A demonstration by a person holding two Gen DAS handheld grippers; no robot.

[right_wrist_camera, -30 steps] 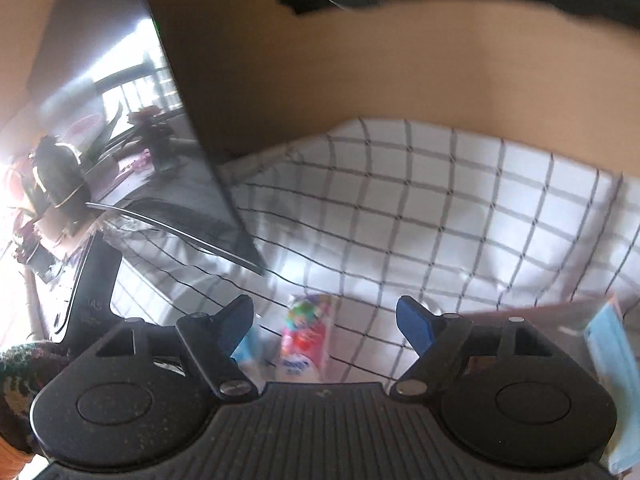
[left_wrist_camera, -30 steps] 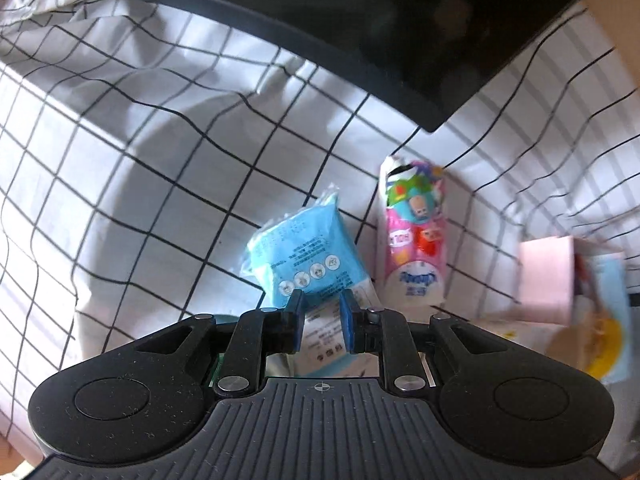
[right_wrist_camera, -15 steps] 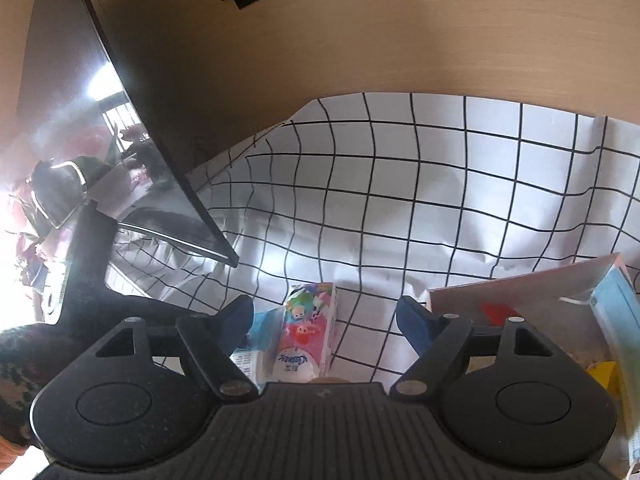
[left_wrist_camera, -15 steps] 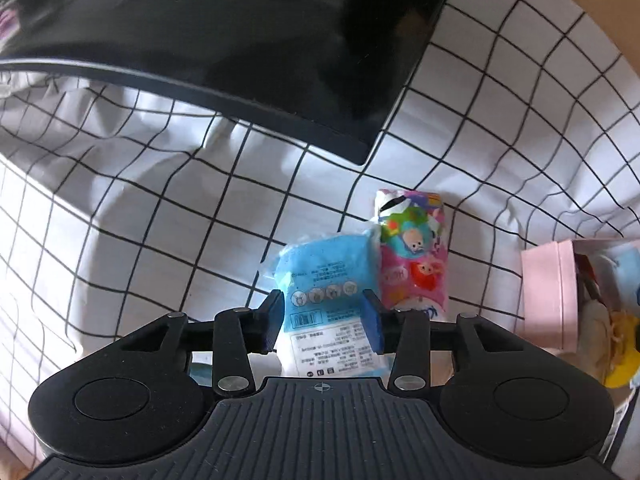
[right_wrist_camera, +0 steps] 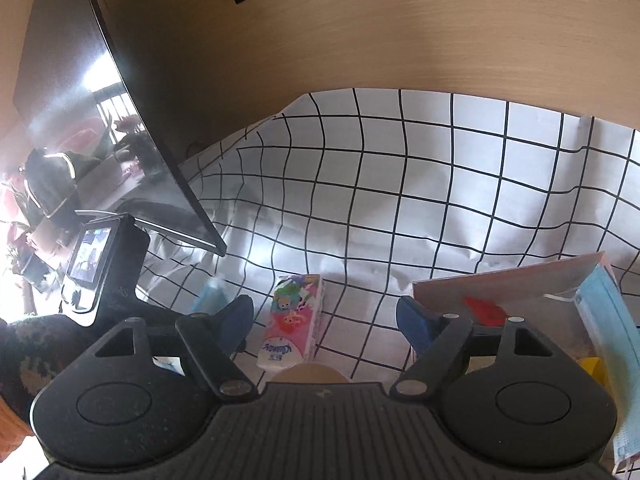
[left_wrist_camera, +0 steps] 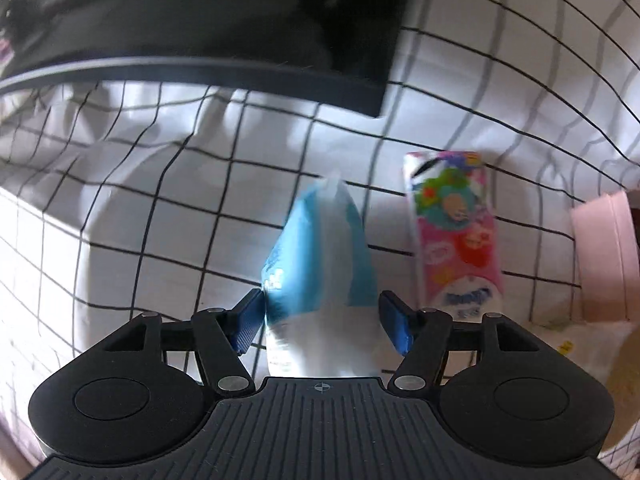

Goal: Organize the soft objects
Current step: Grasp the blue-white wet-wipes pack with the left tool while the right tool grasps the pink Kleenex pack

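Blue tissue pack (left_wrist_camera: 320, 264) stands between the left gripper's (left_wrist_camera: 322, 320) just-widened, released jaws; only the right gripper's (right_wrist_camera: 324, 320) wide, empty view shows a face mask (right_wrist_camera: 612, 320).

place: we read a home desk | wooden desktop (right_wrist_camera: 400, 40) | checked cloth (right_wrist_camera: 400, 200) beside monitor (right_wrist_camera: 120, 120)
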